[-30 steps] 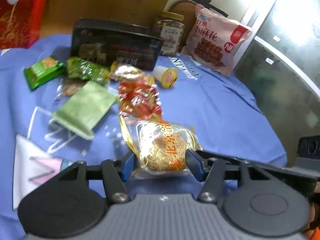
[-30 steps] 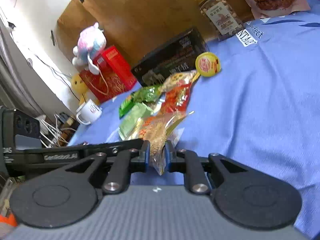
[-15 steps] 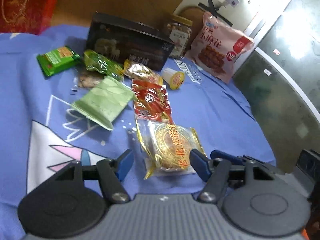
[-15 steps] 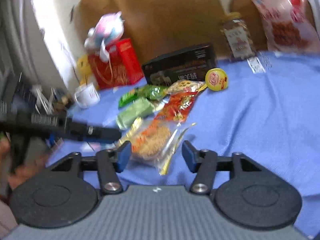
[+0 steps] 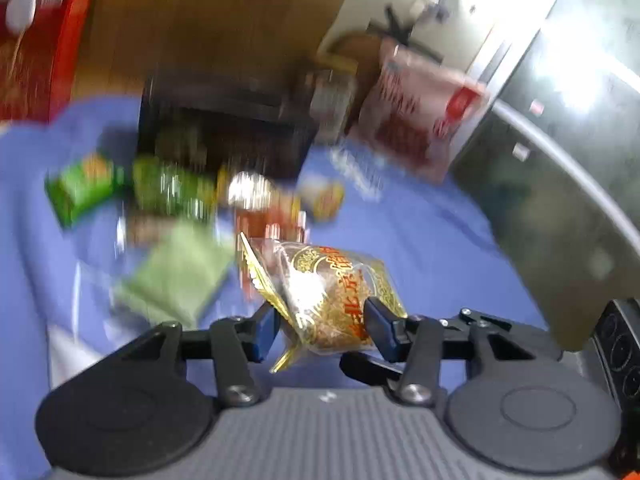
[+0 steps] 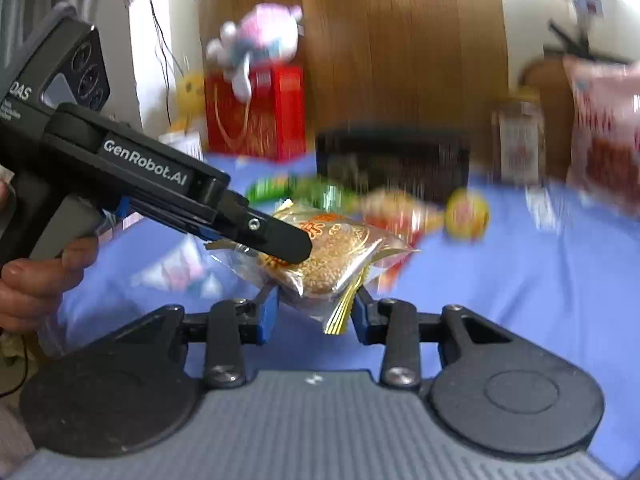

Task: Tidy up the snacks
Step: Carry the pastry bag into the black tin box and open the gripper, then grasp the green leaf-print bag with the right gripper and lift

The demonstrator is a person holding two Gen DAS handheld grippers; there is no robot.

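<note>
A gold-wrapped sesame cake packet is lifted off the blue cloth. My left gripper is shut on it, blue pads pressing both sides. In the right wrist view the same packet sits between the pads of my right gripper, which also closes on its near end; the left gripper reaches in from the left onto the packet. Other snacks lie blurred behind: green packets, a pale green pack, a red packet and a small yellow cup.
A dark box, a jar and a pink snack bag stand at the back of the blue cloth. A red gift bag with a plush toy is at the back left. A grey cabinet borders the right.
The packet lay on the cloth between my open left fingers; now both grippers have closed on it and it is raised. The views are blurred with motion.
</note>
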